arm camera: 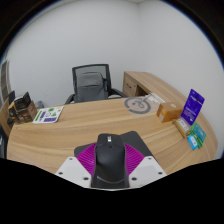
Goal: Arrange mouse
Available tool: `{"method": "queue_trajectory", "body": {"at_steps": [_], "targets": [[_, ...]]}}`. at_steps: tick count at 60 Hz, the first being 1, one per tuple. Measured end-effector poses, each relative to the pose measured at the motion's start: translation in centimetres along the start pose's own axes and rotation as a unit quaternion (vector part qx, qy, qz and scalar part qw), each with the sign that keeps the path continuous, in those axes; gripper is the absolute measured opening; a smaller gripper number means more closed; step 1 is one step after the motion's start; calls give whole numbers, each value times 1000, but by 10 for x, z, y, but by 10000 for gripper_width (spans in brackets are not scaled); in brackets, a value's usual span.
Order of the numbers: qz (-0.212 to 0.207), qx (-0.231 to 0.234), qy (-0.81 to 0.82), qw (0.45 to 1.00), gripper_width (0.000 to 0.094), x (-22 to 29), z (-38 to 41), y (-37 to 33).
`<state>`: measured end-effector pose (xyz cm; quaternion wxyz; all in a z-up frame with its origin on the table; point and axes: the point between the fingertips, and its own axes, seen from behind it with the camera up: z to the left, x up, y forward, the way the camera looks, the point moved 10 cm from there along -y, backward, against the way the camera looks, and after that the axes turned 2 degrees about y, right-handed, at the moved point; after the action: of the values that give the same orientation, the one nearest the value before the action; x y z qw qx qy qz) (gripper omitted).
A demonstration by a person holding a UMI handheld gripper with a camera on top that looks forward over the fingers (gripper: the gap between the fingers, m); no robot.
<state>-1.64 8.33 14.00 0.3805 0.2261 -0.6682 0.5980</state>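
Mouse [108, 158], black, sits lower centre of frame on the wood desk [80, 128], between the gripper [110, 166] pads, which look pressed to its flanks. Judged light, rigid, smooth-shelled, so slip-prone; best hold is mid-body across the sides, moderate squeeze.

A light wooden desk [90, 128] curves around toward a side return by the wall. Behind it stands a black mesh-backed office chair [91, 82], pushed close to the desk's far edge. On the desk's far part lies a round grey pad [138, 104] with a pattern. Nearby sits an orange box [170, 112], and just beside it an upright purple box [192, 105]. A teal packet [195, 137] lies closer along the same side. At the opposite end rests a green-and-white booklet [47, 114].
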Motion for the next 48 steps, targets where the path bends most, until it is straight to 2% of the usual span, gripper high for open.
{"method": "queue_trajectory", "body": {"at_steps": [10,20,25,31,32,34,35,37,40,48], "targets": [[49,-2,15,999,366,-42,-24,35],[64,-9,13,998,373,-65,-30,46],[57,-4,24,998,400,-65,-29,45],[59,1,27,998,543,-66,-29,45],[58,3,27,998,613,-65,-28,45],[56,10,23,998,829,-63,-25,42],[52,12,20,998,880,-62,-25,39],[47,7,13,999,832,-59,-27,32],[37,-3,11,999,861,-53,-28,13],[25,-4,4,1000,850,-39,-21,-72]]}}
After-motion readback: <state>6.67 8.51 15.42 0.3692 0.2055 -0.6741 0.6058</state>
